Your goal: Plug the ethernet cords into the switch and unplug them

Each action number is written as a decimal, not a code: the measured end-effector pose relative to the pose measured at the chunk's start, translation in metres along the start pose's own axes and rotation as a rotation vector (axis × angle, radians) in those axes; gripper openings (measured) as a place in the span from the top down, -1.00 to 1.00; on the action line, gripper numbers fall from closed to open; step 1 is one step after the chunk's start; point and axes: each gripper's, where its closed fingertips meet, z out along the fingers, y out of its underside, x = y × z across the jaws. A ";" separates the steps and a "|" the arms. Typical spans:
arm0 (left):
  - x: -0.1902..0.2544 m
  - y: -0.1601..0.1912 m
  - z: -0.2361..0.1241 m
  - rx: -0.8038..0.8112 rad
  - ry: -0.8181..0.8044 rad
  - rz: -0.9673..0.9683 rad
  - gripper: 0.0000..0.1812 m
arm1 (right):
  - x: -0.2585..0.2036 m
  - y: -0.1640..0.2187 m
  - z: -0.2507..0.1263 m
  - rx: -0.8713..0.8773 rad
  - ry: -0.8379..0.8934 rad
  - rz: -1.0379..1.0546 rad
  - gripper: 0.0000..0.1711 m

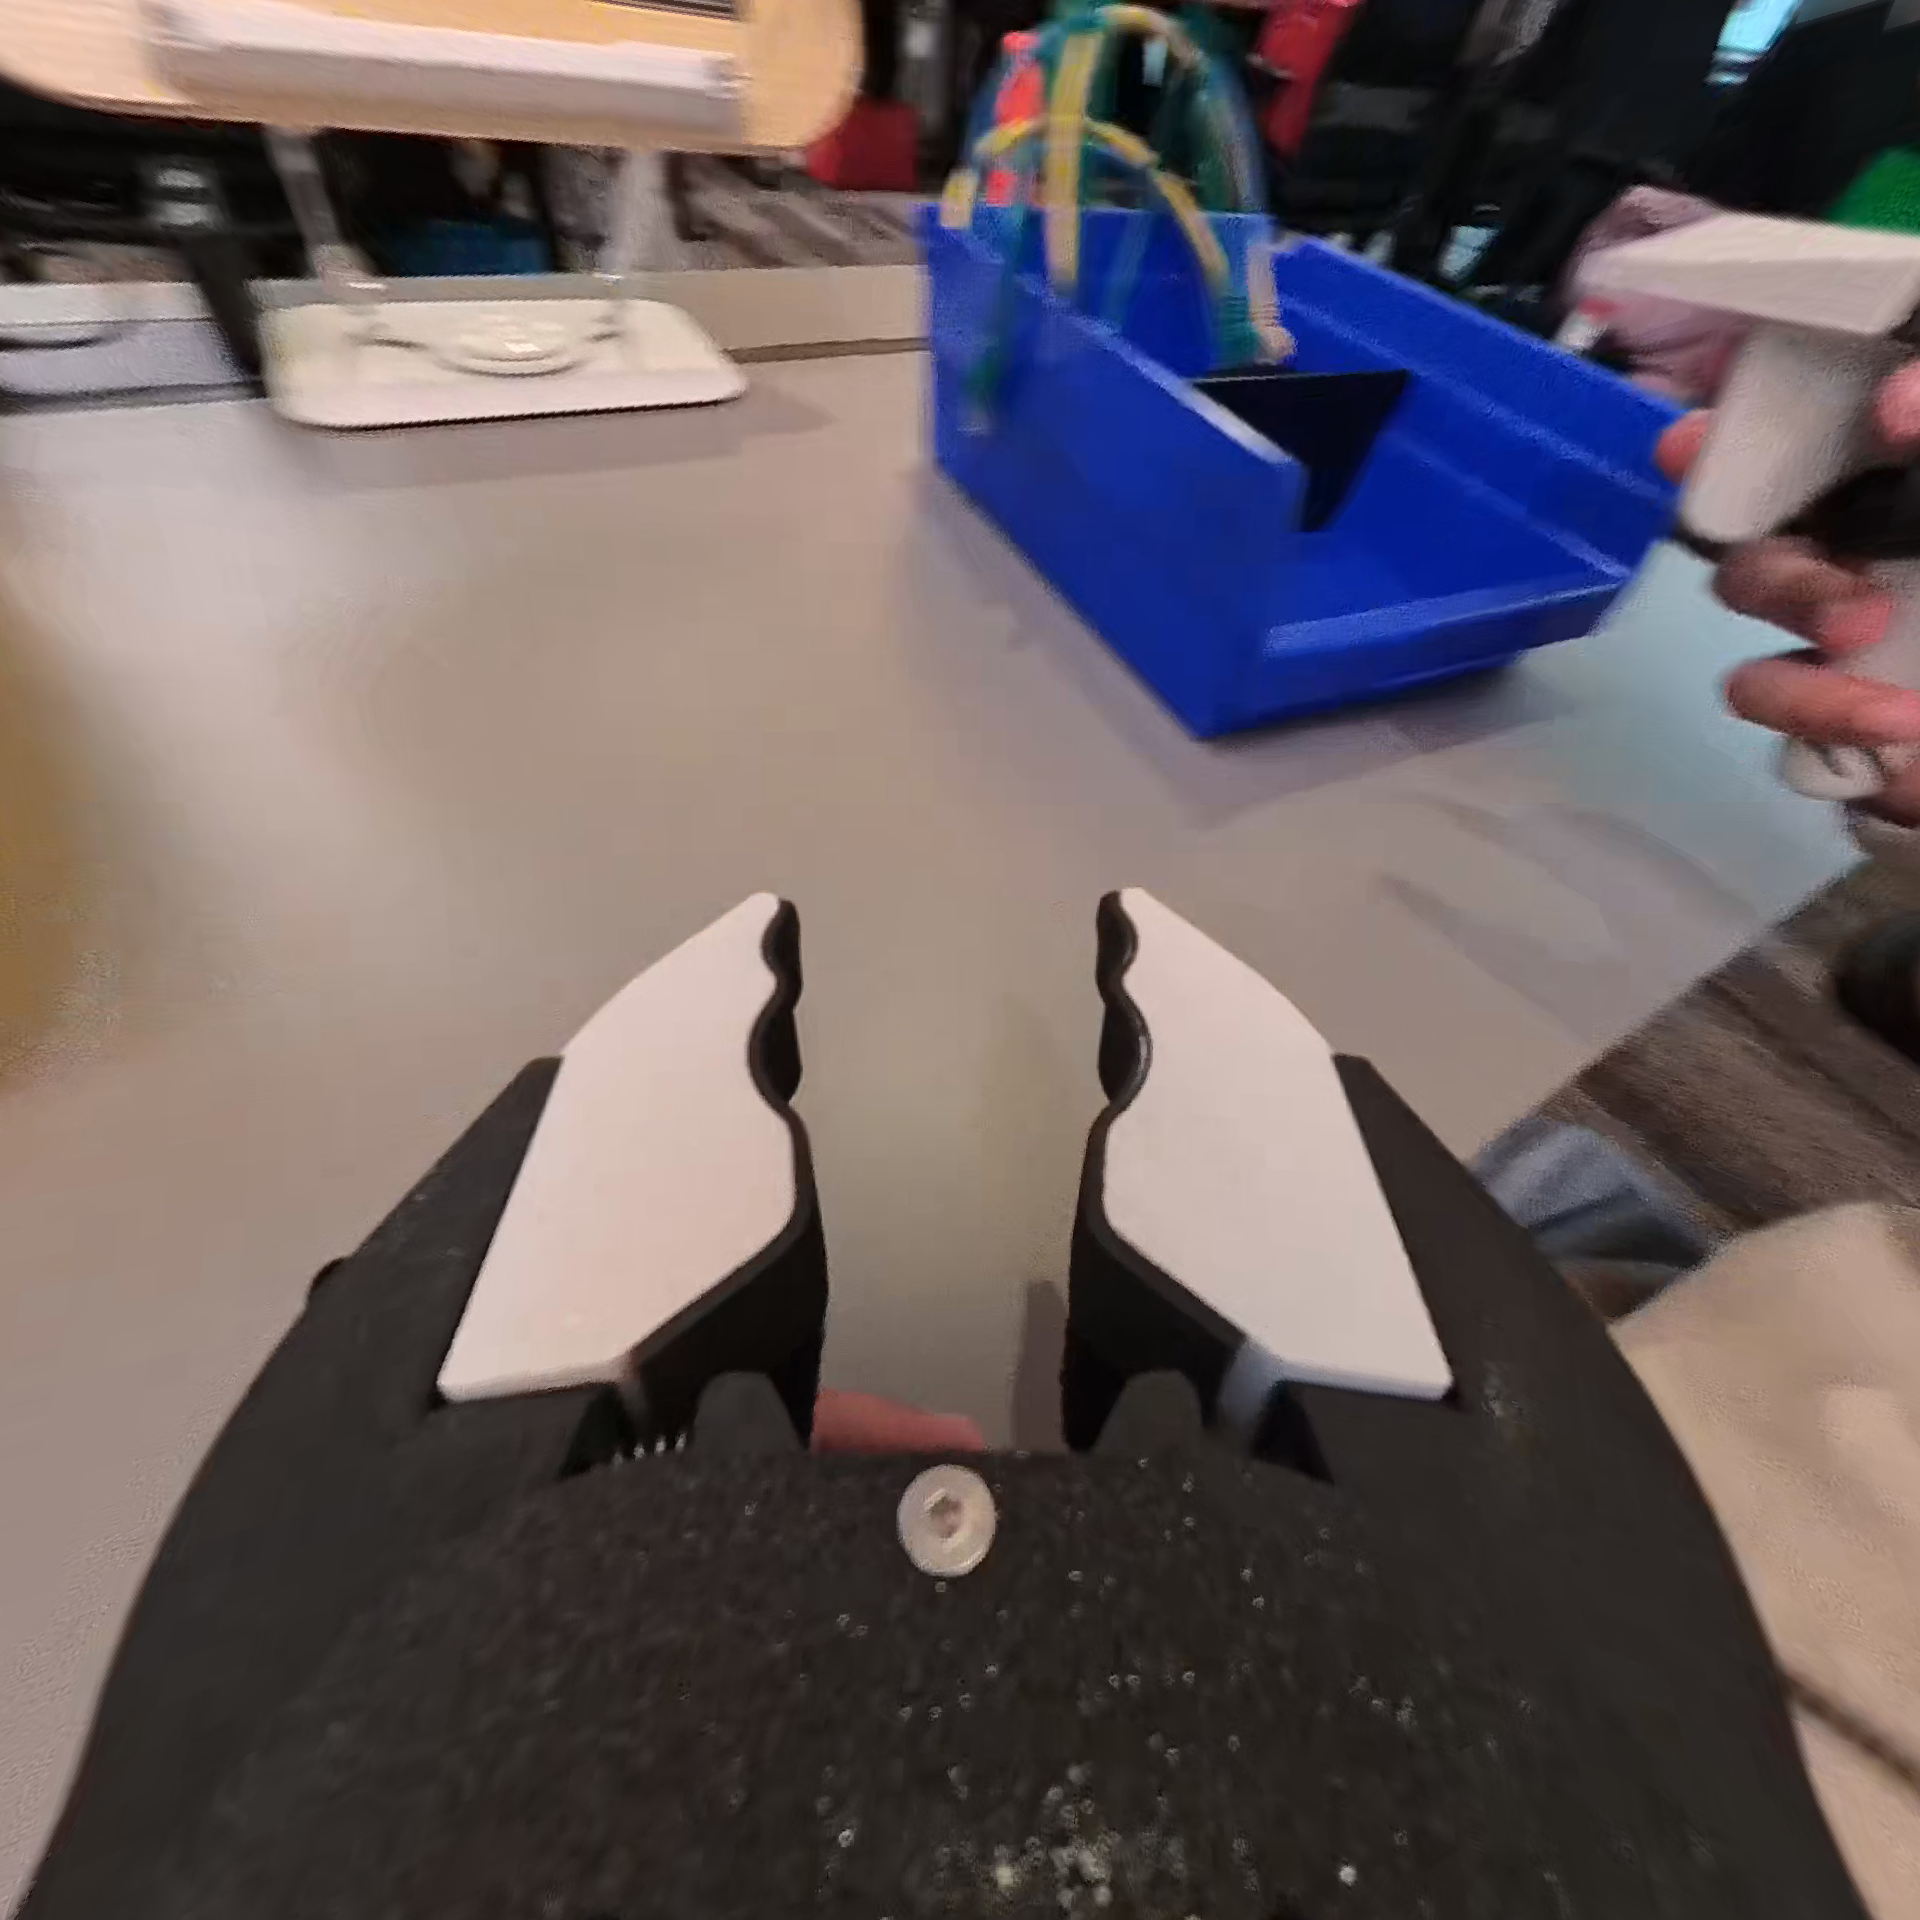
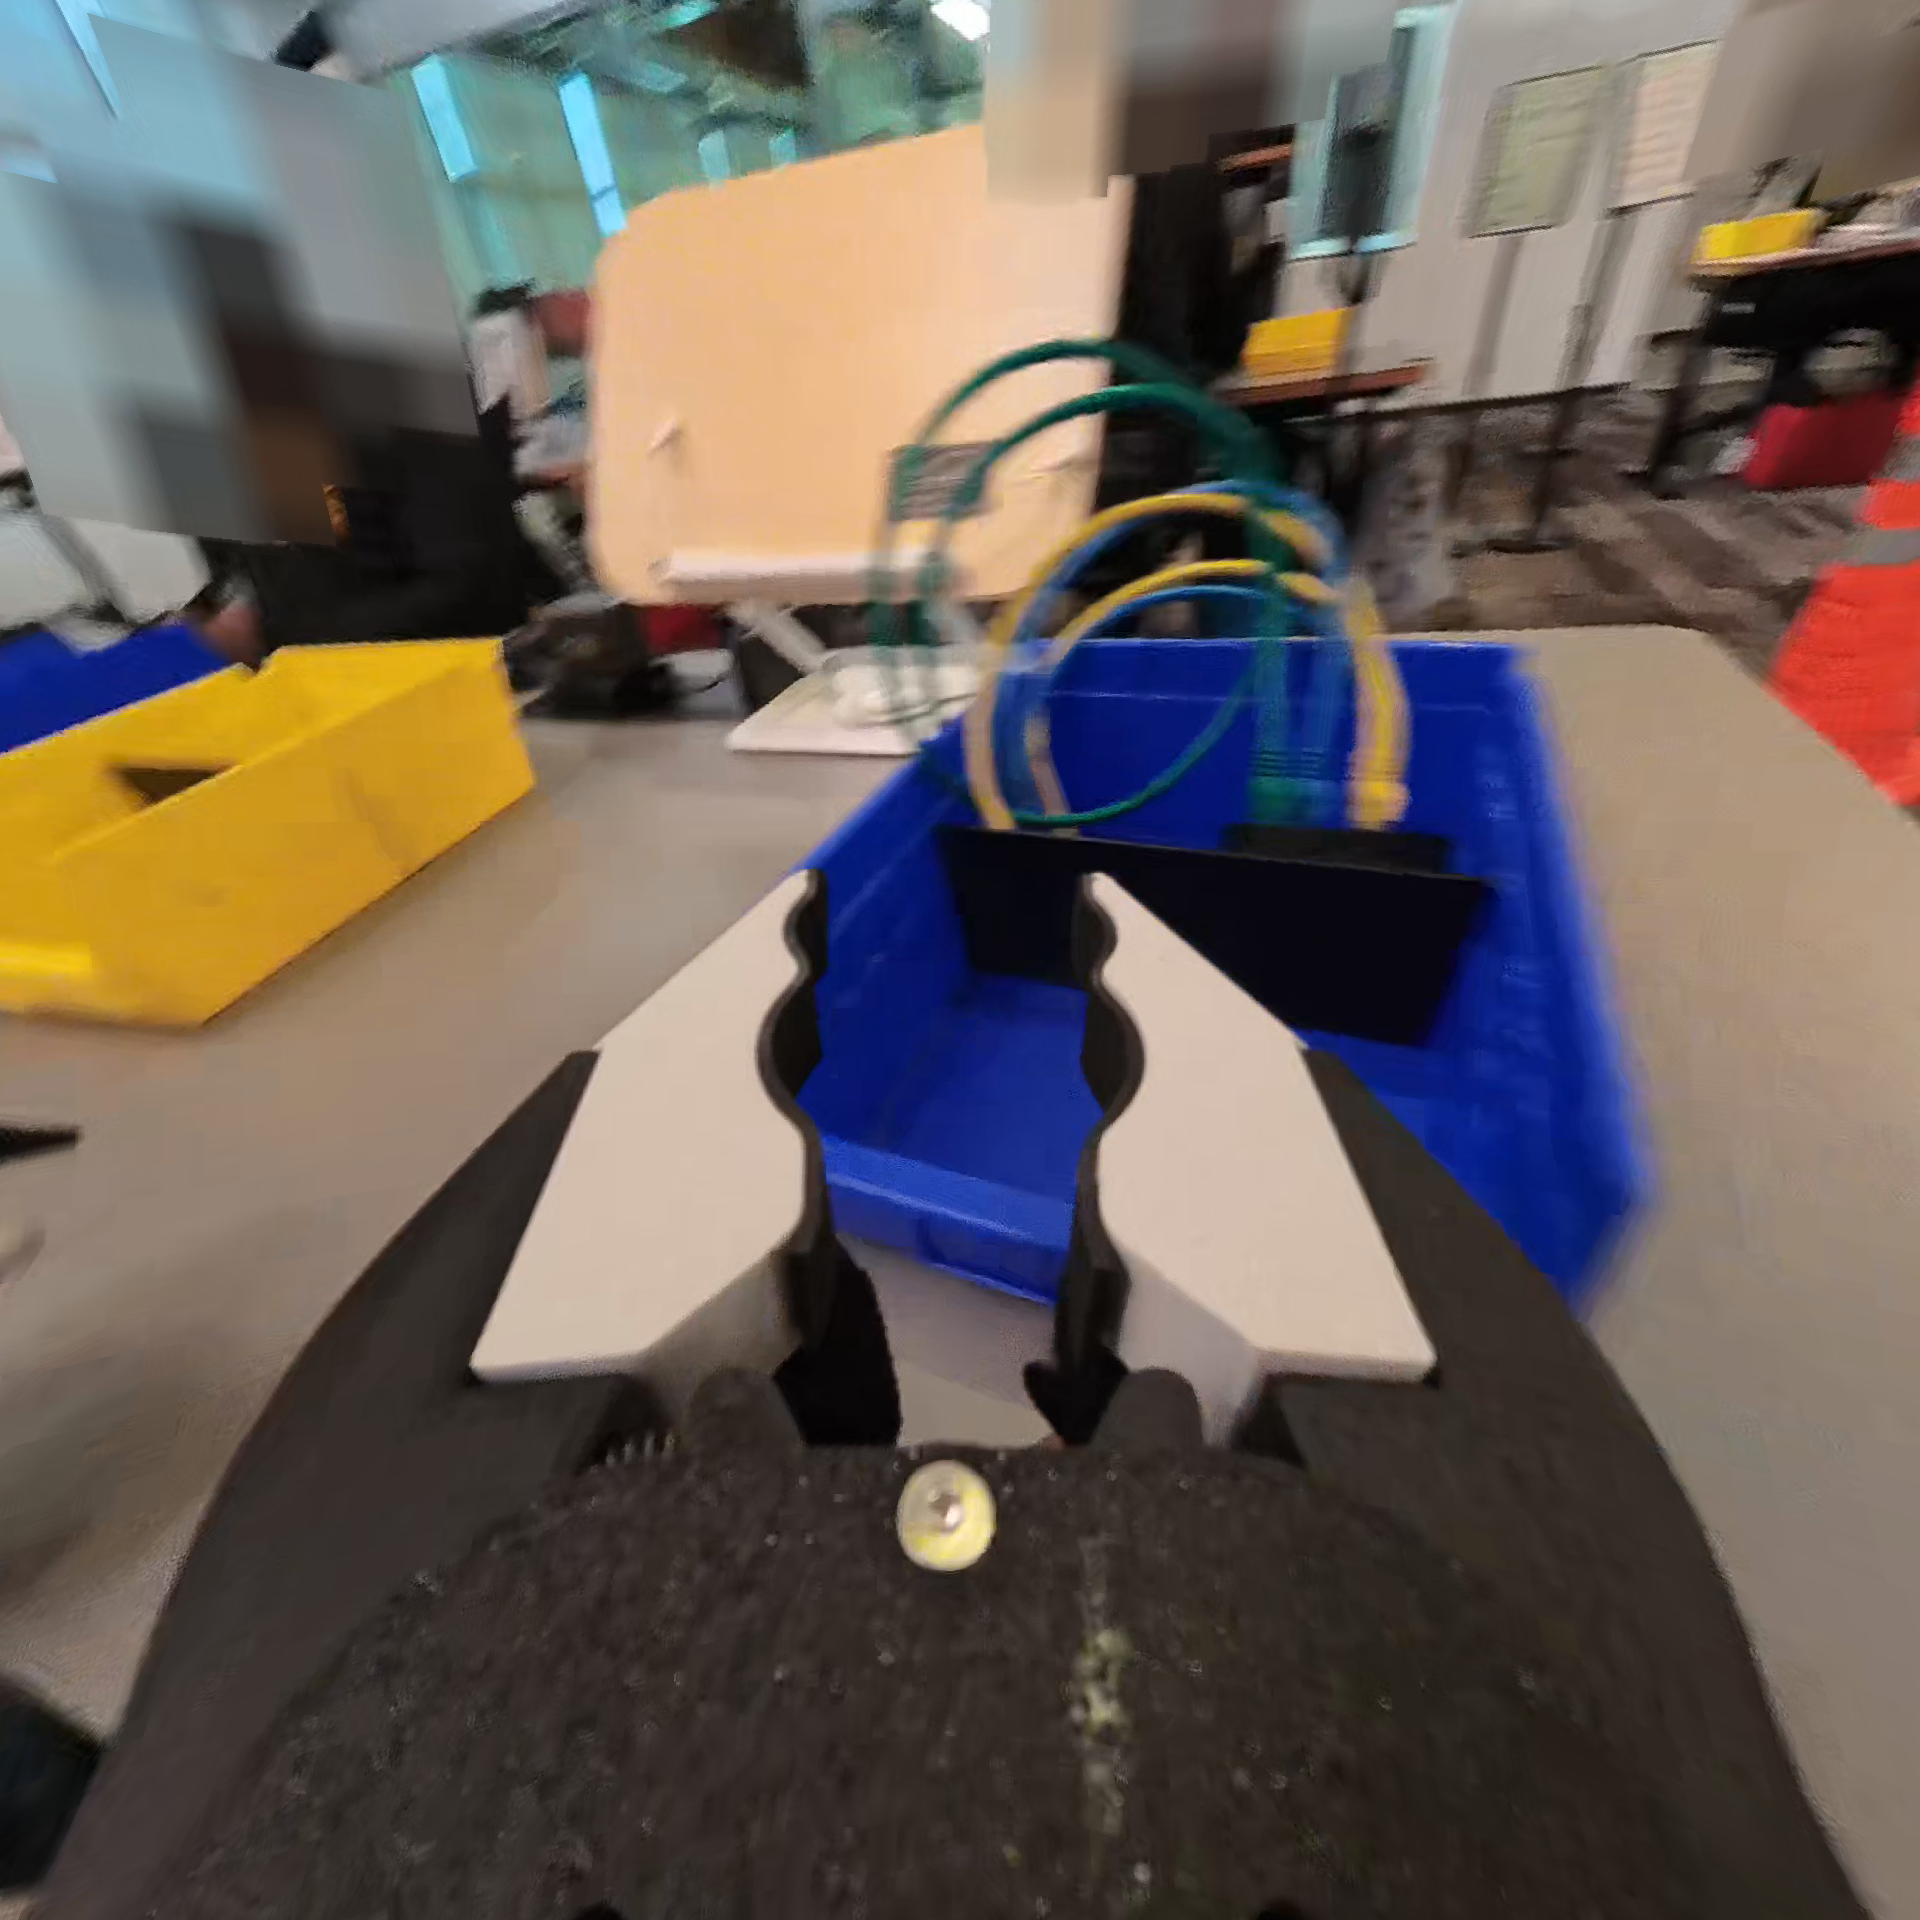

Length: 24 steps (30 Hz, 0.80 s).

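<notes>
A blue bin (image 2: 1455, 1039) of smooth moulded plastic, rectangular with a low front lip, sits on the grey matte tabletop (image 1: 520, 779). A black flat divider (image 2: 1299, 935) crosses it and splits it into a front and a rear compartment. The front compartment shows only bare blue floor. In the rear one, a black box that seems to be the switch (image 2: 1340, 840) lies just behind the divider, only its top edge visible. The ethernet cords (image 2: 1143, 582), thin and round in green, blue and yellow, rise from it in tall loops above the bin rim. A green and a yellow plug stand upright at the switch; motion blur hides whether they are fully seated.

In the right wrist view, a yellow bin (image 2: 260, 831) of the same plastic lies at 9 o'clock from the blue one, well apart, a dark triangular piece in its opening.

The right tool (image 2: 951, 894) hangs released, nothing between its white wavy-edged black-padded fingers, just in front of the blue bin's lip. The left tool (image 1: 948, 914) is likewise released and empty over bare tabletop, with the blue bin at 1 o'clock, well apart.
</notes>
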 end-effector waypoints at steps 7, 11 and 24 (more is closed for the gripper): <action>0.085 -0.031 0.124 -0.090 0.035 0.023 0.43 | 0.124 0.044 -0.020 -0.121 0.329 0.046 0.48; 0.084 -0.030 0.180 -0.124 -0.054 0.070 0.37 | 0.123 0.070 -0.002 -0.236 0.317 0.072 0.49; 0.032 -0.018 0.129 -0.134 -0.177 -0.038 0.89 | 0.065 0.064 -0.001 -0.263 0.345 -0.026 0.98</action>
